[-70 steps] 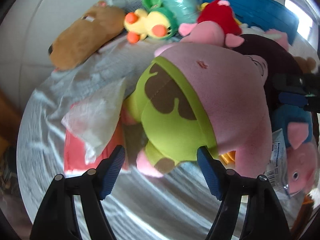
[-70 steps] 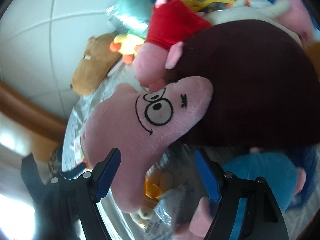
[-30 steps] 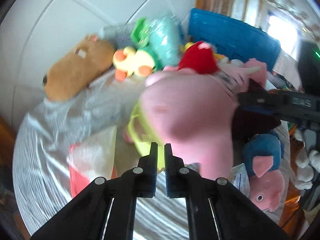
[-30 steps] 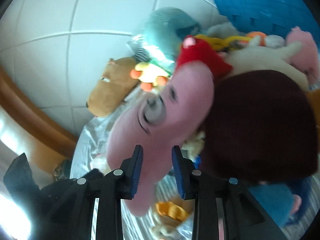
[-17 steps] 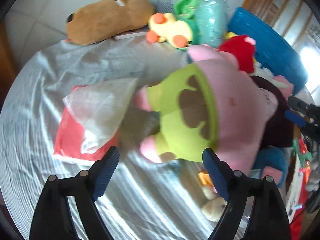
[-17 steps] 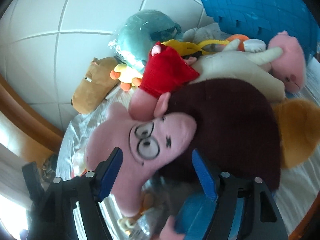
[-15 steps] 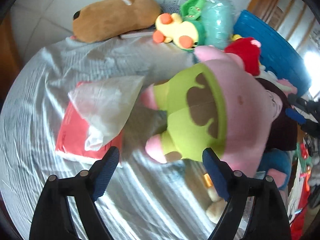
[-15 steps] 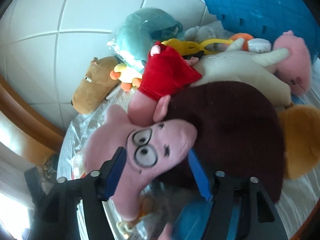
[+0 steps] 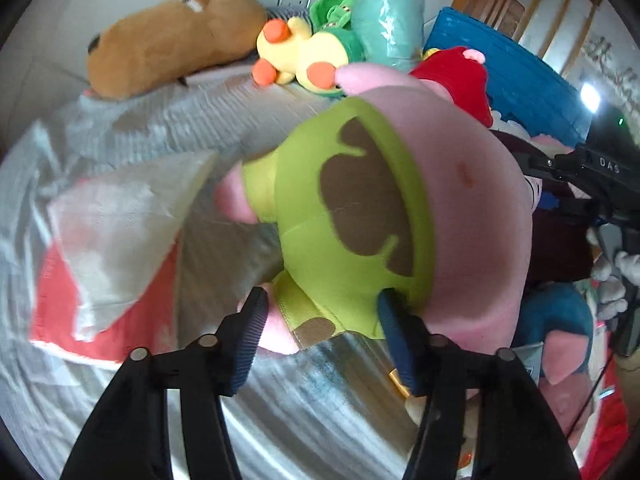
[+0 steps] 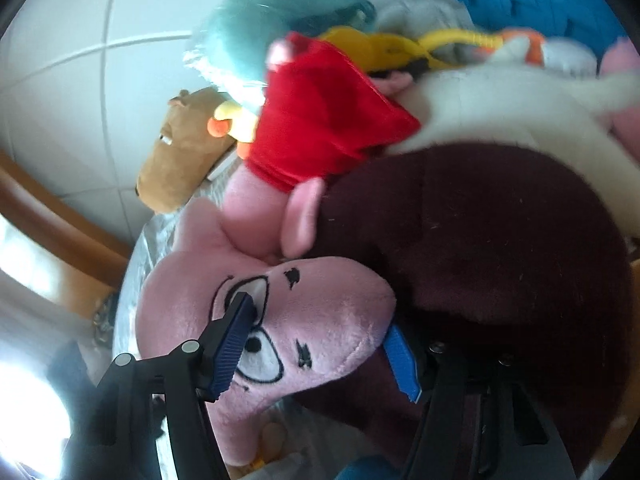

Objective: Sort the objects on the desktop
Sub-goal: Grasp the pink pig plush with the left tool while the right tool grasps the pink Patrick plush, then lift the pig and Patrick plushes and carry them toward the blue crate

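Note:
A pink star plush (image 9: 460, 200) in green shorts with brown patches lies on the grey-clothed table (image 9: 320, 420). My left gripper (image 9: 322, 316) is closing on its lower end. One pad touches a pink foot and the other digs into the shorts' edge. In the right wrist view the plush's face (image 10: 320, 300) sits between the jaws of my right gripper (image 10: 320, 332). One pad presses on an eye, the other on the pointed tip of the head. The right gripper's black body (image 9: 580, 168) shows past the plush in the left wrist view.
Around it lie a brown plush (image 9: 168, 36), a yellow duck plush (image 9: 304, 56), a wrapped teal plush (image 9: 388, 28), a red-dressed pig (image 10: 320, 120), a maroon plush (image 10: 500, 248) and a white plush (image 10: 520, 112). A blue basket (image 9: 512, 76) stands behind. A red packet (image 9: 72, 312) under a clear bag (image 9: 120, 232) lies left.
Both grippers were shut above the pile a second ago. They opened wide, came down, and now have the pink star plush between their pads.

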A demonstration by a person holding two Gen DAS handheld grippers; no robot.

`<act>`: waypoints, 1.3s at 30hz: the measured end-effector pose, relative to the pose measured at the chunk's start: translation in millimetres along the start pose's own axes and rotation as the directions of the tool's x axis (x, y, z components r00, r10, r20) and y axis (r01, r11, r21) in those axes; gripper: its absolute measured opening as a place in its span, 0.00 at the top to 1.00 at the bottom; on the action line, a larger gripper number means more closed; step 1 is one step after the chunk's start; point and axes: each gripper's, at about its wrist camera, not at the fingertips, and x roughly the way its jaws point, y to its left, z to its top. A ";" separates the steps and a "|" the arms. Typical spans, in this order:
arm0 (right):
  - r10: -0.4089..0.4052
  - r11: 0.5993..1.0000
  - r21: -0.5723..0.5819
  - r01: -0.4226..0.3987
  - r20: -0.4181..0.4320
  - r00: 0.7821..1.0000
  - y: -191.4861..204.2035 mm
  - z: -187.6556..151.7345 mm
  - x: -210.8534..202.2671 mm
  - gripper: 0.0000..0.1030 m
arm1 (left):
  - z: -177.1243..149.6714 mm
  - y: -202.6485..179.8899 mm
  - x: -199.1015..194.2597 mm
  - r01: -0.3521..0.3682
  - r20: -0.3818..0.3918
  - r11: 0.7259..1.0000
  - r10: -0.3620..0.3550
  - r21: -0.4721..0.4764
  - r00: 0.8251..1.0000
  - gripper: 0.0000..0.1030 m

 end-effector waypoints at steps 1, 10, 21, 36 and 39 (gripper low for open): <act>0.009 1.000 0.005 -0.009 -0.003 1.000 -1.4 1.3 0.5 0.39 | -0.1 1.8 0.0 0.005 0.002 1.000 -0.005 0.000 1.000 0.33; 0.042 0.999 0.013 -0.042 -0.006 0.999 -0.3 -0.4 -3.9 0.35 | 31.2 -5.0 -45.6 0.061 0.051 0.998 -0.061 -0.001 0.997 0.31; -0.010 0.997 -0.076 0.009 -0.011 1.000 14.0 -8.5 -0.8 0.26 | 60.4 -17.3 24.3 0.114 -0.004 0.958 -0.119 -0.264 0.993 0.00; -0.032 0.980 -0.193 0.053 0.107 0.994 33.7 -18.2 -30.5 0.30 | 68.3 -63.3 -39.5 0.074 0.121 0.991 -0.060 -0.108 0.991 0.08; -0.009 0.980 -0.197 0.042 0.163 0.987 35.9 -17.0 -62.0 0.30 | 74.1 -76.4 -66.7 0.088 0.168 0.994 -0.076 -0.063 0.983 0.08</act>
